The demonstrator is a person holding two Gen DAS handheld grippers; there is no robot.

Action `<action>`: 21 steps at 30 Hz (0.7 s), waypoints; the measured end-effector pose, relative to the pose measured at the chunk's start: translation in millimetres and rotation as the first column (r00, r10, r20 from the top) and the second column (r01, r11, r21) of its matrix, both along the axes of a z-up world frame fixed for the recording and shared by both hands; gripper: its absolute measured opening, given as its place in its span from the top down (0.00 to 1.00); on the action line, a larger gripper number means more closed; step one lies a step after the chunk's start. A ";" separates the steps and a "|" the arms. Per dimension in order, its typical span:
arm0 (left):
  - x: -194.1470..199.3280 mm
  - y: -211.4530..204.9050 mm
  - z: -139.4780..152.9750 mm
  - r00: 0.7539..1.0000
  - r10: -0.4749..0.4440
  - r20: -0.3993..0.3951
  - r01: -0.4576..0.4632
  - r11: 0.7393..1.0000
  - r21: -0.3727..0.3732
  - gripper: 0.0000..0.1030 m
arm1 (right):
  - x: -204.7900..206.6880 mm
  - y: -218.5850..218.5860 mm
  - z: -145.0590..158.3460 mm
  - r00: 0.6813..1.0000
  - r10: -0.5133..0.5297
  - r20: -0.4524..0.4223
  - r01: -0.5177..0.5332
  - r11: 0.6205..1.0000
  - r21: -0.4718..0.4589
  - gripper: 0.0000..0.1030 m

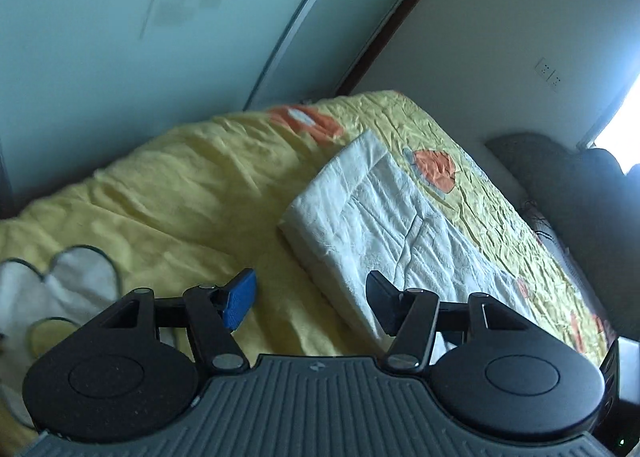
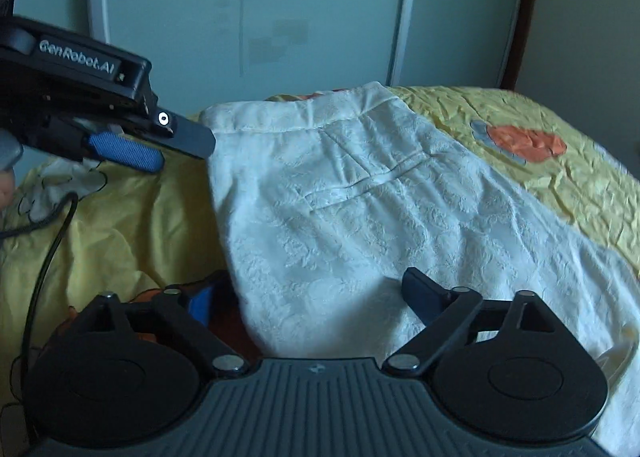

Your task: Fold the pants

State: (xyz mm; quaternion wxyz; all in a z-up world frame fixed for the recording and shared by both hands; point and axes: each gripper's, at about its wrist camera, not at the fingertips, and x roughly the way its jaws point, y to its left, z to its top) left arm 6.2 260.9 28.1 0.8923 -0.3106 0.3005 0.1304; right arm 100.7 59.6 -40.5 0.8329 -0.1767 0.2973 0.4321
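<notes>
Yellow bedspread (image 1: 168, 193) covers the bed before you, with the white pants (image 2: 340, 209) lying flat at frame centre. Your left gripper (image 1: 308, 299) and right gripper (image 2: 308, 297) both hang spread wide, holding nothing, near the pants' lower edge.

My left wrist view low over the bed (image 1: 168, 185), facing the wall, right wrist view close above the pants (image 2: 340, 197), both sharing pants (image 1: 384, 217) and bed.
</notes>
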 end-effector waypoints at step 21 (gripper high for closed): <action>62.0 -15.8 -8.2 0.993 -0.032 -0.110 0.043 0.994 0.097 0.33 | 0.9 -2.6 -4.0 1.000 -0.001 -0.001 0.001 0.999 0.037 0.03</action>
